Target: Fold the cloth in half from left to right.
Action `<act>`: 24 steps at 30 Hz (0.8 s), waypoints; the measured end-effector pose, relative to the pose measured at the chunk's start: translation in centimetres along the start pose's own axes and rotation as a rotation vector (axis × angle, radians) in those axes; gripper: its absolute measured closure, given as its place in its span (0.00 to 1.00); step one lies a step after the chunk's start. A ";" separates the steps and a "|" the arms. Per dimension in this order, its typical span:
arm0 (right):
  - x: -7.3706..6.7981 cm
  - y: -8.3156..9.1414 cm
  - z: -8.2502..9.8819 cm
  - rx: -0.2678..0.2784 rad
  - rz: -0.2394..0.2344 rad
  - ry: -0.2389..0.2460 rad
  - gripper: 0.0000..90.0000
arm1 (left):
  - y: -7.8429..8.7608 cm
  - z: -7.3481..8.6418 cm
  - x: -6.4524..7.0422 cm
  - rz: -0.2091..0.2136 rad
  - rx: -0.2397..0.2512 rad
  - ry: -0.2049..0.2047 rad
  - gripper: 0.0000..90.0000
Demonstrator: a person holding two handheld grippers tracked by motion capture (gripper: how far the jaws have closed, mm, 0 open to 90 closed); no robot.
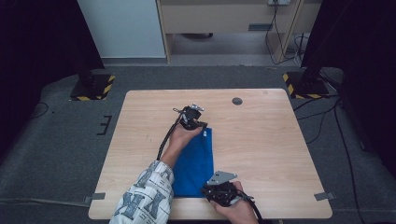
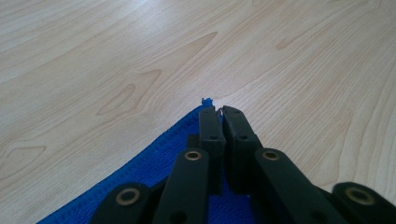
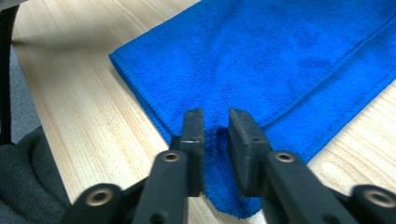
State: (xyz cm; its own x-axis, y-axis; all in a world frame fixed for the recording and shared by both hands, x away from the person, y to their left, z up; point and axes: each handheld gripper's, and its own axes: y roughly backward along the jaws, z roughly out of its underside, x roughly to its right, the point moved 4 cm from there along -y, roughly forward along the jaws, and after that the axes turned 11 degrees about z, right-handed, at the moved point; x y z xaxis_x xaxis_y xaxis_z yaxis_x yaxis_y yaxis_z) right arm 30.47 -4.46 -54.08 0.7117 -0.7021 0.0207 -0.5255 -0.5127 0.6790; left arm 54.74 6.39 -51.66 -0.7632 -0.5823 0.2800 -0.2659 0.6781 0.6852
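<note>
The right gripper (image 1: 215, 187) sits at the near edge of the table (image 1: 261, 140), closest to the camera, w/ a hand behind it. In the right gripper view its jaws pinch up a small fold at the near corner of the blue cloth (image 3: 261, 60). There is a small gap between the jaws, so it looks like a grasp on the cloth, but I can't be fully sure how tight it is.

Now big to small. The table is light wood & takes up the middle of the high view. The blue cloth (image 1: 196, 161) lies flat on it, a bit left of the middle, running from the near edge toward the far side. The left gripper (image 1: 201, 126) is at the cloth's far right corner. In the left gripper view (image 2: 220, 111) its jaws are clenched on the tip of that corner.
</note>
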 end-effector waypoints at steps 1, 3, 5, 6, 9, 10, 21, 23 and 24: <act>0.0 0.0 0.0 0.001 0.001 0.000 0.90 | 0.0 0.0 0.0 -0.002 -0.003 0.000 0.98; 0.1 0.1 0.0 0.005 -0.003 0.003 0.95 | 0.1 0.0 -0.1 -0.002 -0.002 0.003 0.99; 0.1 0.1 -0.1 0.007 -0.004 0.001 0.98 | 0.2 -0.1 -0.1 -0.003 0.006 0.000 1.00; 0.1 0.1 -0.1 0.008 -0.005 0.002 0.98 | 0.2 -0.1 0.0 -0.001 0.012 0.003 1.00; 0.1 0.2 -0.2 0.007 -0.005 0.006 0.99 | 0.2 -0.2 0.0 -0.001 0.008 -0.001 1.00; 0.1 0.2 -0.2 0.007 -0.005 0.006 0.99 | 0.2 -0.2 0.0 -0.001 0.008 -0.001 1.00; 0.5 1.9 -0.9 0.028 0.000 0.000 0.99 | 0.9 -0.9 0.5 -0.003 0.039 -0.003 1.00; 0.8 2.3 -0.7 0.026 0.007 -0.003 0.99 | 0.9 -1.0 0.5 -0.003 0.041 0.003 1.00; 0.9 2.4 -0.6 0.027 0.012 -0.008 0.99 | 0.7 -1.1 0.5 -0.003 0.048 0.014 1.00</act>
State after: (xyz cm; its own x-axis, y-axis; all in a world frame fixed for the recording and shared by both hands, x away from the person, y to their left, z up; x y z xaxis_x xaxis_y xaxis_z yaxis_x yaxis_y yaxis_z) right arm 30.14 -6.06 -52.01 0.7013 -0.7125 0.0231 -0.5467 -0.5169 0.6588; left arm 54.76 6.08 -50.30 -0.7546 -0.5898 0.2876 -0.2959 0.6970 0.6531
